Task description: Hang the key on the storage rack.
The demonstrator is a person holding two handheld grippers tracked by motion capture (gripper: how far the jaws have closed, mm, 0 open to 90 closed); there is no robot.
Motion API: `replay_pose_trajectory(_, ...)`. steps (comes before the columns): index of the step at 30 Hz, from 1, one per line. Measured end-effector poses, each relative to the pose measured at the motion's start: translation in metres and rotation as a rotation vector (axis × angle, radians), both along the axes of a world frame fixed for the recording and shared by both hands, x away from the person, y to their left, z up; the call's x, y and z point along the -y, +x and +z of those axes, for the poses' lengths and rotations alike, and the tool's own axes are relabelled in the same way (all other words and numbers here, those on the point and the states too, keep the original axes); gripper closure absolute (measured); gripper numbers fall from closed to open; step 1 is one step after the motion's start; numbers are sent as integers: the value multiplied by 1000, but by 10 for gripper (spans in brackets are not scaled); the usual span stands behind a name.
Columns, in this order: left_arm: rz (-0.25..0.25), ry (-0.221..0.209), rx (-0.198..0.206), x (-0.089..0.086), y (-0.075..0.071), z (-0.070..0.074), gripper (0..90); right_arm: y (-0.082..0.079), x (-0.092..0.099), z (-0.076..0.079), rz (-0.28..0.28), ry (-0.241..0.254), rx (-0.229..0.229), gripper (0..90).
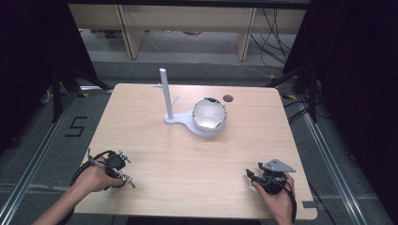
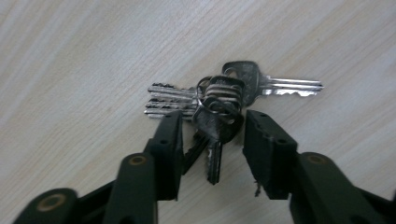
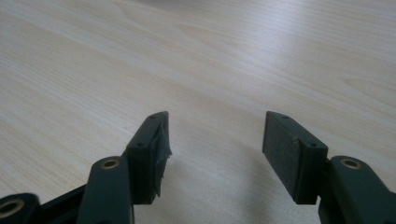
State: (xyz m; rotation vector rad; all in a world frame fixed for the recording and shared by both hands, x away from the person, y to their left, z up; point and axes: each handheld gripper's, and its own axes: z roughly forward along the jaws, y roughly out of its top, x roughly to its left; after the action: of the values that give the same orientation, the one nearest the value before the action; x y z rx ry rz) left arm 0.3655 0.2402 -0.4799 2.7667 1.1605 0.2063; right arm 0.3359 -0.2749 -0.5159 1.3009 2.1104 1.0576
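Left gripper is held with jaws apart astride the keys lying on the table; only 1 key may be pinched, so the bunch could slip.

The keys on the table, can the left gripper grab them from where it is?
Probably yes. The bunch of keys lies flat on the table between the left gripper's open jaws, with nothing else in the way.

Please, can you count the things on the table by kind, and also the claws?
Bunch of keys: 1
White stand with pole: 1
Bowl on the stand: 1
Claws, left claw and right claw: 2
Total: 5
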Motion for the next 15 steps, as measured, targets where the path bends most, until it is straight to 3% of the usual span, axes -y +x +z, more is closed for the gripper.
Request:
replay_pose_trajectory(2, -34, 23, -25, -2, 1, 1, 509, 0, 0, 0, 0, 0, 0, 422)
replay_pose_trajectory(6, -53, 16, -34, -3, 1, -1, 495, 0, 0, 0, 2, 2, -5, 421)
replay_pose_trajectory(11, -72, 23, -63, -2, 5, -3, 548, 0, 0, 0, 4, 3, -7, 420)
replay_pose_trajectory(12, -97, 49, -79, -2, 8, -3, 561, -1, -1, 0, -7, 9, -19, 419)
replay_pose_trajectory(15, -115, 47, -103, -2, 11, -3, 592, 0, -1, 0, -10, 1, -15, 419)
